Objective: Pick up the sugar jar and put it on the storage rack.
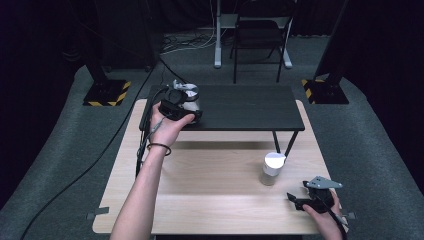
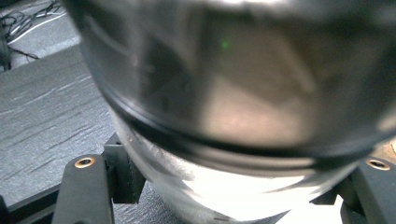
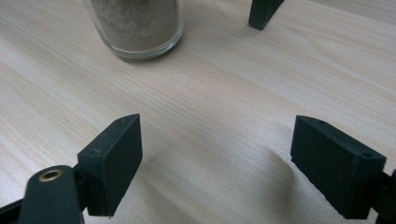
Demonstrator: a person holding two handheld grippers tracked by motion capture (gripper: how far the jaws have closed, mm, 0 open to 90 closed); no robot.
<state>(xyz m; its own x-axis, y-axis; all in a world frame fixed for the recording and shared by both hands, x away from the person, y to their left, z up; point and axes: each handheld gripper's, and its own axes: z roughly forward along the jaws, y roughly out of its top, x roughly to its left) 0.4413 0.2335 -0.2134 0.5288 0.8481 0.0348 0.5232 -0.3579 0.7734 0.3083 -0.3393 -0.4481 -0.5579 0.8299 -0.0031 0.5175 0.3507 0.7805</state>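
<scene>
Left tool [image 1: 186,111] pinches a glass jar [image 2: 243,140] at the far left, over the left end of the black raised shelf [image 1: 250,107]. Right tool [image 1: 300,200] spread, nothing between, low over the wooden table [image 1: 210,175] near right. Second jar [image 1: 272,169] with sandy fill stands beside it.

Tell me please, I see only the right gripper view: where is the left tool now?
Observer: The left tool is at the near left corner of the black shelf, closed on a glass jar.
Operator: Does the sand jar before my tool have a lid?
Observer: Yes, the sand jar has a white lid.
Operator: Where on the table is my tool?
Observer: The right tool, open, is near the right front corner of the wooden table.
</scene>
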